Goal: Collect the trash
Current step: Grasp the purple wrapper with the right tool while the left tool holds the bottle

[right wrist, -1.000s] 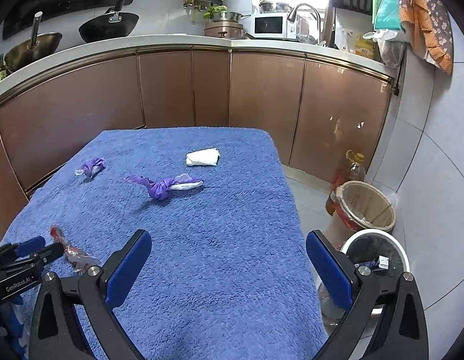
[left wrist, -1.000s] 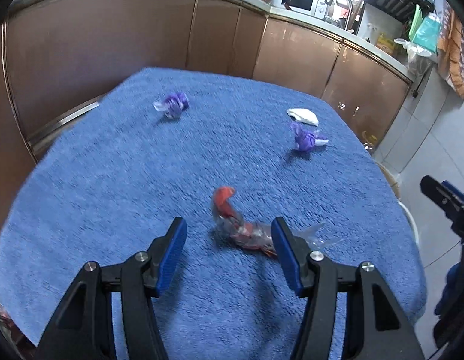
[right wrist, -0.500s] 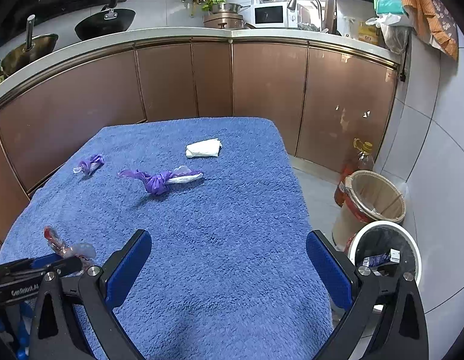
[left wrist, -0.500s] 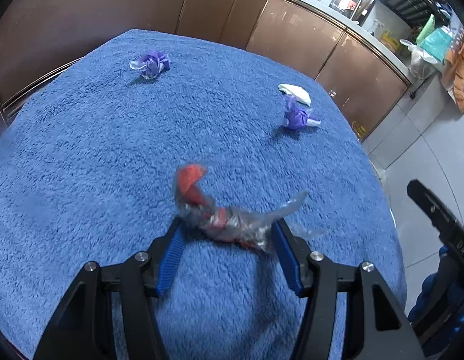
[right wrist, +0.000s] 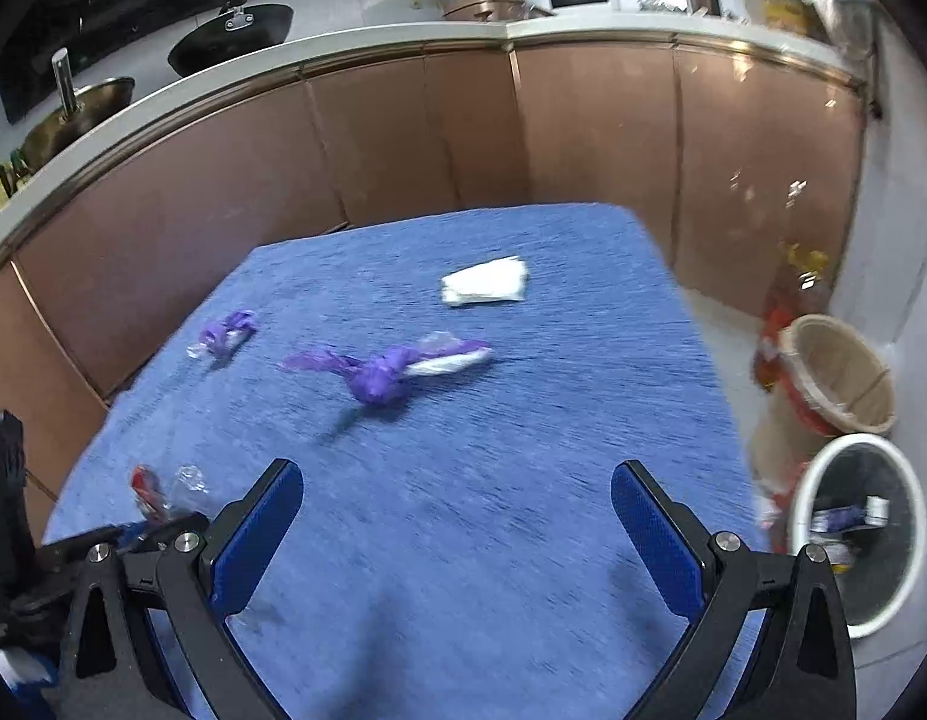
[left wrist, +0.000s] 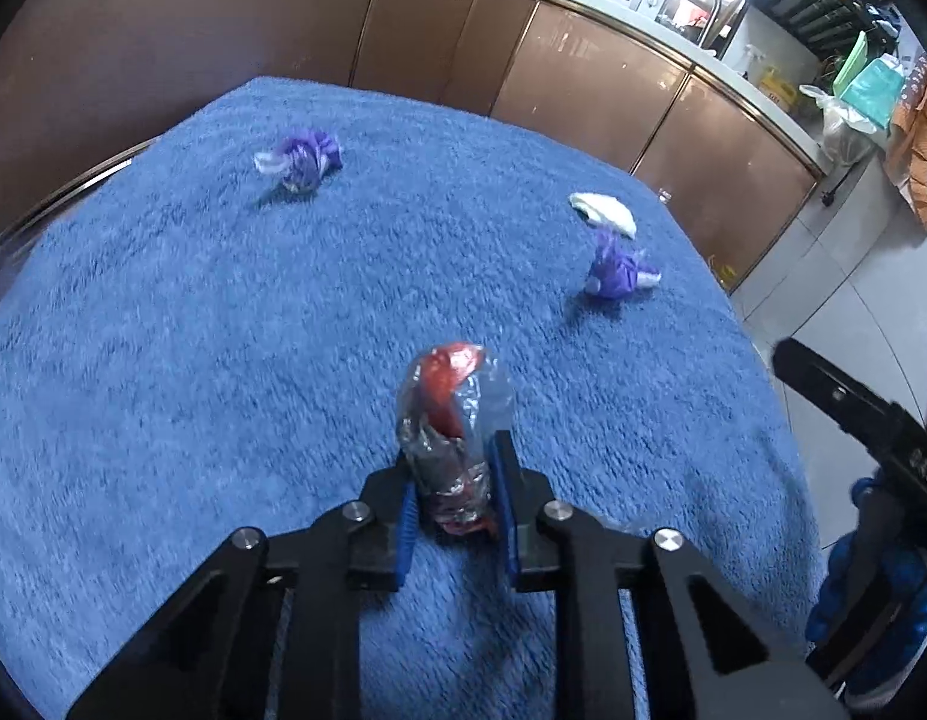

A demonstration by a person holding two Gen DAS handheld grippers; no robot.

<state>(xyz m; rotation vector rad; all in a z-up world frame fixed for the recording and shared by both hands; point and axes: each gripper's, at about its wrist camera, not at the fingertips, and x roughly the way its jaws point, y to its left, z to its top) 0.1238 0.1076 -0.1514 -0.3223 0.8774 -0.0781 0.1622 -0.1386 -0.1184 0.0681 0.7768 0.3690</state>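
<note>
Left gripper (left wrist: 451, 498): you have it clenched on the red-and-clear wrapper (left wrist: 454, 414), low on the wrapper, most of it sticking out above the blue towel (left wrist: 163, 360).
Right gripper (right wrist: 457, 516): released, holding nothing.
Risk: slick film may slip from your pads on the way to the bin.
Right view only: white-rimmed bin (right wrist: 856, 531) and wicker basket (right wrist: 835, 372) on the floor.
Left view only: your grip itself.

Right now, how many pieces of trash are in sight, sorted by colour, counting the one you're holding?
Purple wrappers: 2, one far left, one mid-table
White tissue: 1
Red and clear wrapper: 1, clamped in the left gripper
Total: 4, with 3 lying on the blue towel
</note>
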